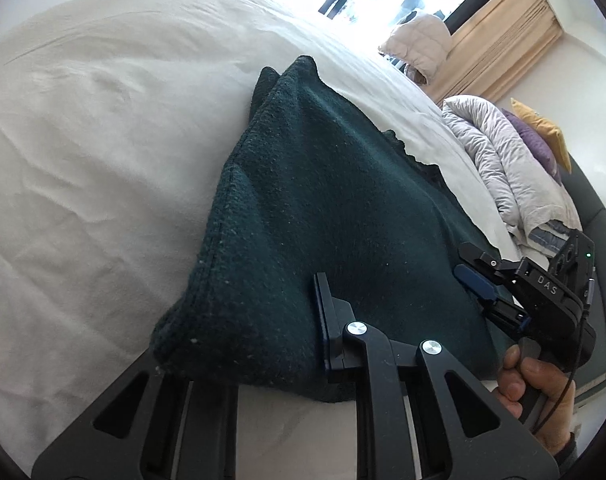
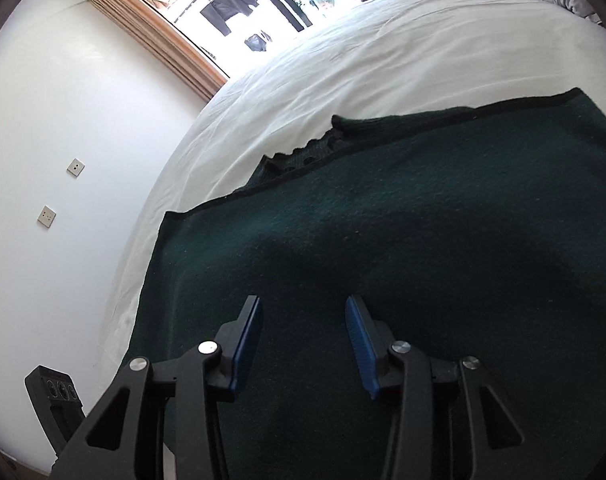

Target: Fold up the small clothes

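A bed [image 1: 83,128] with a creased white sheet [image 2: 383,52] carries everything. A dark green knitted garment [image 2: 423,220] lies directly on the sheet, spread mostly flat, with one near corner bunched up. At the far side of the bed, a rumpled pale grey duvet [image 1: 503,160] is heaped, with a purple pillow [image 1: 531,136] and a yellow pillow [image 1: 543,124] against it.

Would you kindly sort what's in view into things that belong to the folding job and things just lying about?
Job: dark green garment, left gripper shut on its corner, right gripper open above it.

Lying about: crumpled duvet, purple pillow, yellow pillow, white bedsheet.
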`<state>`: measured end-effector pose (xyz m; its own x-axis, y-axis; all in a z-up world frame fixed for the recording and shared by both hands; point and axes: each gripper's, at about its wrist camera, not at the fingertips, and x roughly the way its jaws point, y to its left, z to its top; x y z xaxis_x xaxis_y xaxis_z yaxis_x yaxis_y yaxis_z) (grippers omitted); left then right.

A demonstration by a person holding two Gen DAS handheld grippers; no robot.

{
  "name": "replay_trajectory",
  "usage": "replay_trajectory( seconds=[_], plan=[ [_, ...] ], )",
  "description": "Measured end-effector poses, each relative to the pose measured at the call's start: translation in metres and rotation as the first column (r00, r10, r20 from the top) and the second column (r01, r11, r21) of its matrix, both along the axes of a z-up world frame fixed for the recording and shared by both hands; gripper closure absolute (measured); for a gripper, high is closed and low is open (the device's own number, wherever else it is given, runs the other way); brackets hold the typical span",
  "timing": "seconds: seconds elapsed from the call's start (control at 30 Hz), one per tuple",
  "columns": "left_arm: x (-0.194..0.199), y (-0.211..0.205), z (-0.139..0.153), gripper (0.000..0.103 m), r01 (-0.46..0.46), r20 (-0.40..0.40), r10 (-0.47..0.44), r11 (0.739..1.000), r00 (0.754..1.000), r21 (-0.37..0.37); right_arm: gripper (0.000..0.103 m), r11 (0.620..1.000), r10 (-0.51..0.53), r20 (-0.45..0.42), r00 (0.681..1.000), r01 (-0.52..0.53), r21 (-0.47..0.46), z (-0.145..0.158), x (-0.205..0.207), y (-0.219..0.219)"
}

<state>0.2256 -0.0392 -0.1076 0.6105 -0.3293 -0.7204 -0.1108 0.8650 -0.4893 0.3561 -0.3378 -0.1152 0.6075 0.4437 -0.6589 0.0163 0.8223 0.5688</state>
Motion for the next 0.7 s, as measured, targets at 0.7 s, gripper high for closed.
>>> replay_trajectory(
  seconds=[0.7],
  plan=[
    [-0.011,0.006,0.001,0.088,0.022,0.029,-0.023,0.998,0.999,0.053,0.044,0.951,-0.303,0.149,0.941,0.309,-0.017,0.033,-0.066,-0.105]
  ],
)
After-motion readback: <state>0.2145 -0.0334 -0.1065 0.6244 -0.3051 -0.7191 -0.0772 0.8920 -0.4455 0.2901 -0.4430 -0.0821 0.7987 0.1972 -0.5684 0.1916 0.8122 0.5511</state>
